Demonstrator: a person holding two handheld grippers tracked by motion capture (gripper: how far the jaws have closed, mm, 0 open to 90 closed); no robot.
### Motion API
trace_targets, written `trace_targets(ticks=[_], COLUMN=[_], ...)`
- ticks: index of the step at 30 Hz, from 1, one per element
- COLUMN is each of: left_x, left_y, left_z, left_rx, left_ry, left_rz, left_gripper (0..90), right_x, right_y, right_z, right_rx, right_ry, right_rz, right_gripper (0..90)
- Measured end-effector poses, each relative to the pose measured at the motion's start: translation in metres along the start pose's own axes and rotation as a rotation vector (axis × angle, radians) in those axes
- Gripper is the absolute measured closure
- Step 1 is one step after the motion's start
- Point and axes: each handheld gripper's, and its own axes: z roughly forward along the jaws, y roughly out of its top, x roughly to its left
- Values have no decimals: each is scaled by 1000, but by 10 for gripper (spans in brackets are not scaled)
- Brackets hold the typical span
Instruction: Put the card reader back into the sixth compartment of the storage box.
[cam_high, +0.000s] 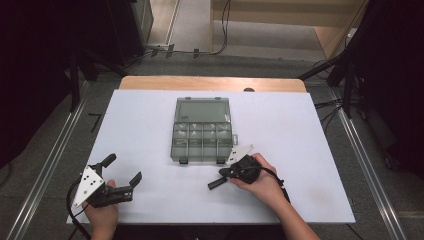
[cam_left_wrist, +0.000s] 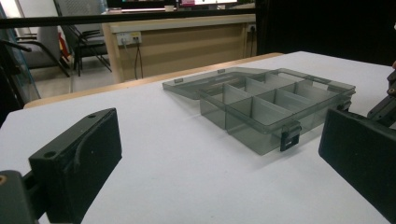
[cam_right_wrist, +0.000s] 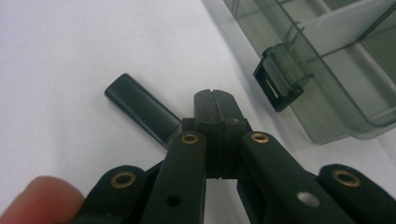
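Organizer box (cam_high: 202, 130): translucent smoke-grey plastic, smooth, glossy; latches darker plastic. Worktop (cam_high: 150, 115) beneath it: white, matt, smooth sheet; bare wood edge behind the box. Left hand-held gripper (cam_high: 122, 170): matt black plastic. Right hand-held gripper (cam_right_wrist: 215, 103), near the box's front: matt black plastic, brass-coloured metal pivots.

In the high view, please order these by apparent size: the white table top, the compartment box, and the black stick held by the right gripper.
1. White table top
2. Compartment box
3. Black stick, held by the right gripper
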Motion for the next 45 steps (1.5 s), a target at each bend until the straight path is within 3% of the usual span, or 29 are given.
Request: trace_targets(ticks=[12, 17, 21, 29, 36, 42, 45], left_x=[0, 0, 0, 0, 0, 0, 0], left_y=[0, 0, 0, 0, 0, 0, 0], left_z=[0, 0, 0, 0, 0, 0, 0], left_rx=[1, 1, 1, -2, -3, -3, -1], left_ry=[0, 1, 1, -2, -4, -4, -4], left_rz=[1, 1, 1, 0, -2, 0, 0], left_gripper=[0, 0, 0, 0, 0, 0, 0], right_x=[10, 14, 21, 27, 30, 35, 35], right_y=[-10, -5, 2, 7, 9, 7, 6], right_z=[-10, -20, -21, -7, 2, 10, 10], right_rx=[21, -53, -70, -38, -10, 10, 1], right_ry=[34, 34, 50, 65, 59, 27, 36], right_rz=[-17, 25, 3, -41, -50, -82, -67], right_gripper=[864, 696, 589, 590, 611, 706, 709])
